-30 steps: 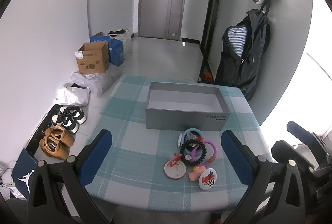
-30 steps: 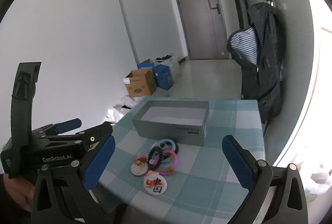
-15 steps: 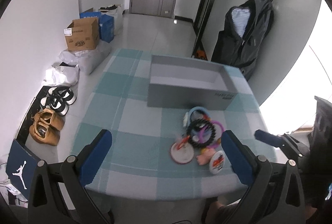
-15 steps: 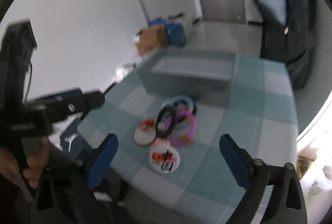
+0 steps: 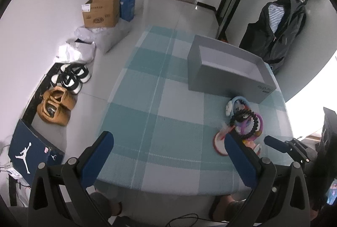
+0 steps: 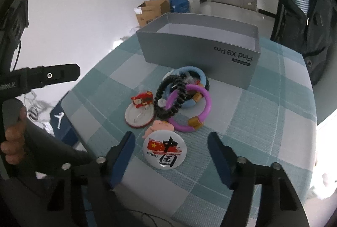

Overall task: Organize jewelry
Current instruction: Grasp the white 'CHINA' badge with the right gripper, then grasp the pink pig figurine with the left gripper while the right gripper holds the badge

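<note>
Checked cloth covers the counter [image 6: 263, 121], where the right tool [image 6: 171, 142], wide open and empty, frames a flat, slick China badge [image 6: 164, 151] best pinched at its rim, while the left tool [image 5: 168, 153] also gapes empty.

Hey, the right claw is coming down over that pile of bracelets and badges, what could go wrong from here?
The black beaded bracelet is interlaced with the purple bangle and blue bangle, so lifting one may drag the others.

The open right claw straddles the flat China badge; its pads may slide off the low rim.

The pink charm lies partly under the badge and could get knocked toward the table edge.
</note>
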Available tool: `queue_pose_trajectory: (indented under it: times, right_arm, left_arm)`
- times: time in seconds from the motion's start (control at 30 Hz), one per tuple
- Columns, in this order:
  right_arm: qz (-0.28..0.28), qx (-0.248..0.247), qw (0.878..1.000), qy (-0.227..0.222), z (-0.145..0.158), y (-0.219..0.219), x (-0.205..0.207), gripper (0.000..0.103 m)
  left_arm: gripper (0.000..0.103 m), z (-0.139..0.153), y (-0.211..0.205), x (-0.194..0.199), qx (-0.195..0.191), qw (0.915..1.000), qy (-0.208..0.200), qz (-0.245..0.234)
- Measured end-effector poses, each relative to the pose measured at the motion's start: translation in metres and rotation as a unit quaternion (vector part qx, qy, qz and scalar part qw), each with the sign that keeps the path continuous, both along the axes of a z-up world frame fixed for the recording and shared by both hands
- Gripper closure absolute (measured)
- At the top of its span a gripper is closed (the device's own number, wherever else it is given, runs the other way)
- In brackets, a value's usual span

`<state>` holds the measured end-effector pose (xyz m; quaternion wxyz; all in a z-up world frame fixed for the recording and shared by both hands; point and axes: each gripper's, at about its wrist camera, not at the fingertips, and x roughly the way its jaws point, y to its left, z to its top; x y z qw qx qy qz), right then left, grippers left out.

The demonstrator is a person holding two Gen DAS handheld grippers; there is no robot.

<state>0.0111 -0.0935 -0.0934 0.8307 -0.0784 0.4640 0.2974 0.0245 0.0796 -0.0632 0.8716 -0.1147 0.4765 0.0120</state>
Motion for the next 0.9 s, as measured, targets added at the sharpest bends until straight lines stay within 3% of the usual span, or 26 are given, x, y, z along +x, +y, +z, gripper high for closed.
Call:
queue_pose_trajectory:
  times: [0.1,0.33,0.57,0.8,0.9]
  right_arm:
    - [0.006,-0.022,1.0,0.006,-0.008,0.006,0.0,0.062]
    - [0.012,-0.024,1.0,-0.001,-0.004,0.003,-0.002,0.063]
    - [-0.032,0.008,0.999,0.012,0.005,-0.02,0.008,0.063]
    - [-0.106,0.048,0.993,0.026,0.016,-0.061,0.022,0.063]
    - [-0.129,0.056,0.99,0.03,0.017,-0.076,0.025,0.063]
  left_arm:
    - [0.001,0.001,-0.002,-0.001,0.006,1.0,-0.002,-0.007]
    - [0.001,0.002,-0.012,-0.005,-0.006,0.999,-0.004,-0.045]
    - [0.001,-0.002,-0.038,-0.01,-0.026,0.9934,0.005,-0.112]
    - [0.018,-0.008,-0.078,-0.005,-0.01,0.9866,0.018,-0.162]
    - [0.019,-0.008,-0.092,-0.002,-0.002,0.9842,0.02,-0.176]
